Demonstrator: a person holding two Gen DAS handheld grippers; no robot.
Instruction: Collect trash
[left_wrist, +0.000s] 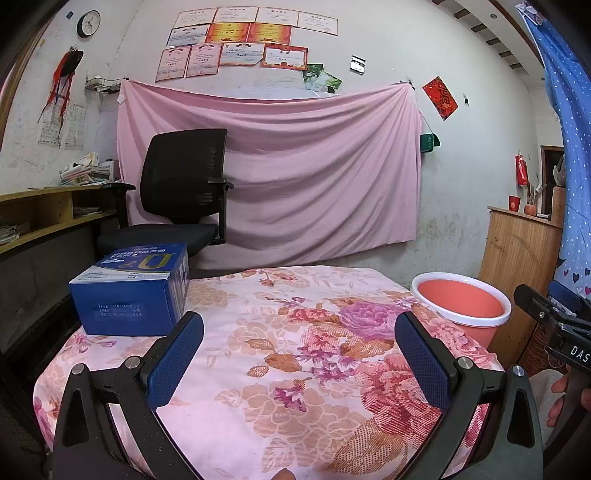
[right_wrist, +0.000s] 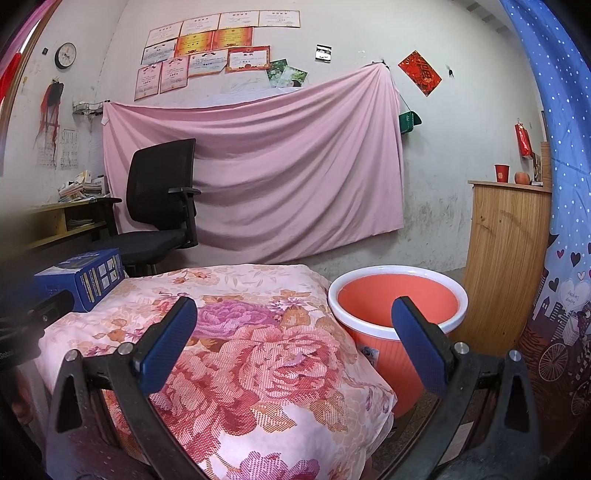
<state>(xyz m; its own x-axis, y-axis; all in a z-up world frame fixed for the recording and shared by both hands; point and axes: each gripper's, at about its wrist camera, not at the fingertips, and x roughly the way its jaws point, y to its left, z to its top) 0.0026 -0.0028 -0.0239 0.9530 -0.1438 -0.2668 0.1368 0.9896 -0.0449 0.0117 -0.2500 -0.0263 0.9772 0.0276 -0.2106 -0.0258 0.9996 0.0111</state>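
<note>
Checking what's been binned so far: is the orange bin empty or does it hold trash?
Cannot tell fully. The orange bin stands upright with no lid, and its visible inner wall is bare, but neither view shows its bottom.

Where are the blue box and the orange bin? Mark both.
blue box (left_wrist: 127, 314): left wrist view, its front face.
orange bin (right_wrist: 397, 295): right wrist view, its inner wall.

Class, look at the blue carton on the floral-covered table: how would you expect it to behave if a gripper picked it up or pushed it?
The blue carton looks like printed cardboard with crisp edges, so probably stiff yet crushable. It lies flat on its broad face, so unlikely to tip or roll. Pushed, it may bunch the soft floral cloth.
</note>
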